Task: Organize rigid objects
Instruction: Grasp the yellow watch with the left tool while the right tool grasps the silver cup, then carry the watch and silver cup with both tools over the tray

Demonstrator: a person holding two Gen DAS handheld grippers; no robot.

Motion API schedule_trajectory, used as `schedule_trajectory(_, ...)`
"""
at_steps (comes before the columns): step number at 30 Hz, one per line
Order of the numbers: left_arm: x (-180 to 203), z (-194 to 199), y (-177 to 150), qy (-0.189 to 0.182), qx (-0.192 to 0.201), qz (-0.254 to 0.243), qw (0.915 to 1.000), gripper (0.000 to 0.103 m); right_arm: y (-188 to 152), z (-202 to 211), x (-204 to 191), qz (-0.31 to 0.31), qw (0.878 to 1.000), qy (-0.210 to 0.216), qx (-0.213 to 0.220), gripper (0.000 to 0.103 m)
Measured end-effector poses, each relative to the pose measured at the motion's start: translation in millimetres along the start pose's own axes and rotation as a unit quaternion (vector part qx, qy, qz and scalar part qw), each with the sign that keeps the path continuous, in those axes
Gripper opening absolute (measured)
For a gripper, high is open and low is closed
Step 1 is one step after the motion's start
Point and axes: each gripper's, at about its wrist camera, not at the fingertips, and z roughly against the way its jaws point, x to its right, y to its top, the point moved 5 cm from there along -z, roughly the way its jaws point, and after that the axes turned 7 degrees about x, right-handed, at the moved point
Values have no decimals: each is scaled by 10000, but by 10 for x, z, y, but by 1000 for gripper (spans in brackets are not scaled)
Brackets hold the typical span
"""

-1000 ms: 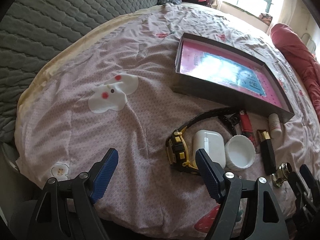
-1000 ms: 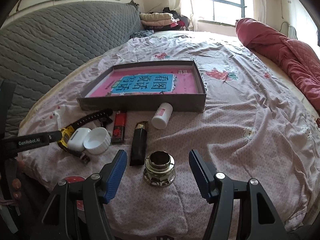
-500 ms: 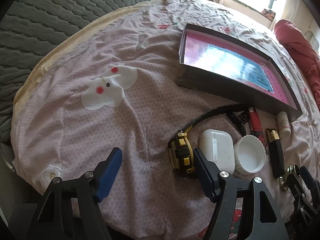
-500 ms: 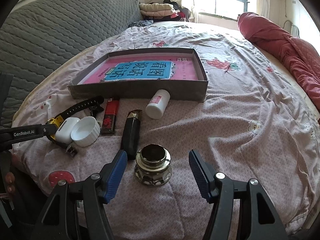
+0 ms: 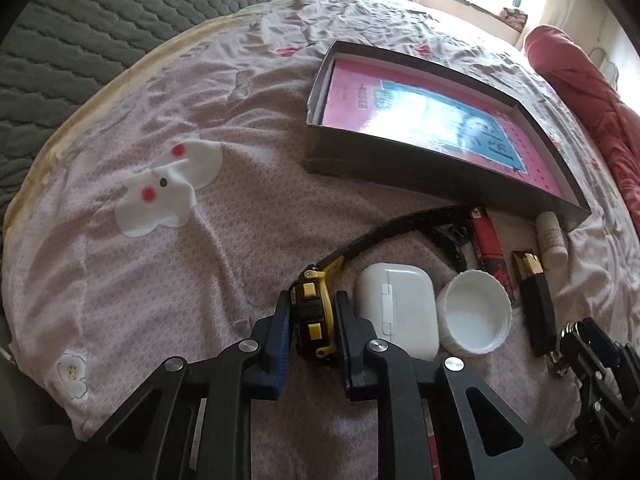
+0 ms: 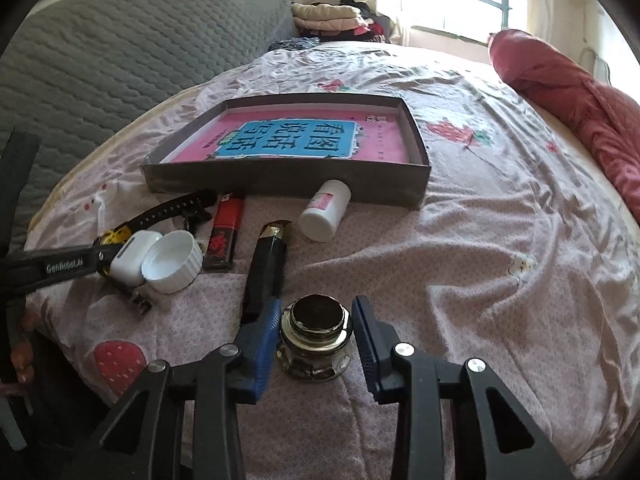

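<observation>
On the bedspread (image 5: pixel 248 208), my left gripper (image 5: pixel 312 316) clamps the watch (image 5: pixel 314 312); its strap may snag the earbud case (image 5: pixel 396 308). My right gripper (image 6: pixel 314 332) is closing around the glass jar (image 6: pixel 315 338), which could slip.

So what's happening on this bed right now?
A person is tidying small items on a bed with two handheld grippers. The left gripper is shut on a yellow and black watch. The right gripper straddles a small glass jar, its jaws closing but not plainly touching it. A white case, cap and lighter lie beside an open box.
</observation>
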Motion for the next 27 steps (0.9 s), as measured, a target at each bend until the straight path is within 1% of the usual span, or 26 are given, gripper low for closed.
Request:
schedule_trajectory(2,-9,-23,5,22,-15,-3,10000,17,16,-10,1,10,10000,34,-6,37)
schedule_trajectory(5,-11,-18,15,-3,10,21,10000,17,45,-17,-4,31,9999,131,-2,37)
schedule_trajectory(11,-24,38,48,-70,129,42,9999,17,144,81,-77,241,9992,205,240,37)
schedule_trajectory(15,-41,127,95,-60,305,34,9995,17,214,111,-89,236,9988,235,352,37)
schedule_trajectory(20,-71,221,144,-154,440,116,9988,17,317,158,-79,260,9981,210,522,37)
schedule_trajectory(27,-14,350,212,-199,685,99,9974,17,514,216,-59,157,9961,306,807,37)
